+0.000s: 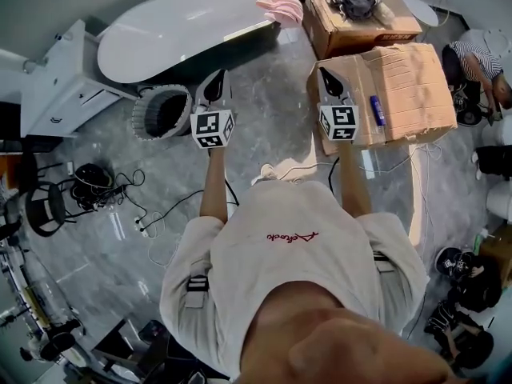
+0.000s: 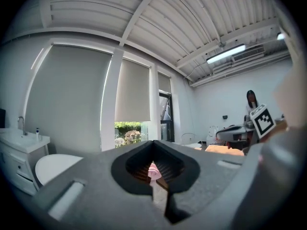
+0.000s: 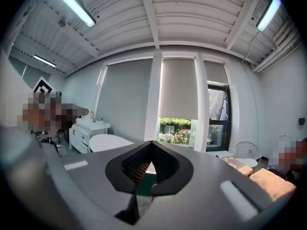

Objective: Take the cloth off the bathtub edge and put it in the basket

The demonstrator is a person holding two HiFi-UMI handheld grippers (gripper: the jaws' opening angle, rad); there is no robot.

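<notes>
At the upper left of the head view sits a white vanity cabinet (image 1: 56, 86), and to its right the long white oval bathtub (image 1: 188, 26). Just below the tub stands the round white ribbed basket (image 1: 162, 112). The left gripper (image 1: 218, 82) hovers just right of the basket, its jaws clenched on nothing. The crumpled pink cloth (image 1: 282, 5) lies on the tub's right end, at top centre — well apart from both grippers. The right gripper (image 1: 328, 78) — also clenched and empty — hangs at the edge of the nearer of 2 brown cardboard boxes (image 1: 400, 86).
</notes>
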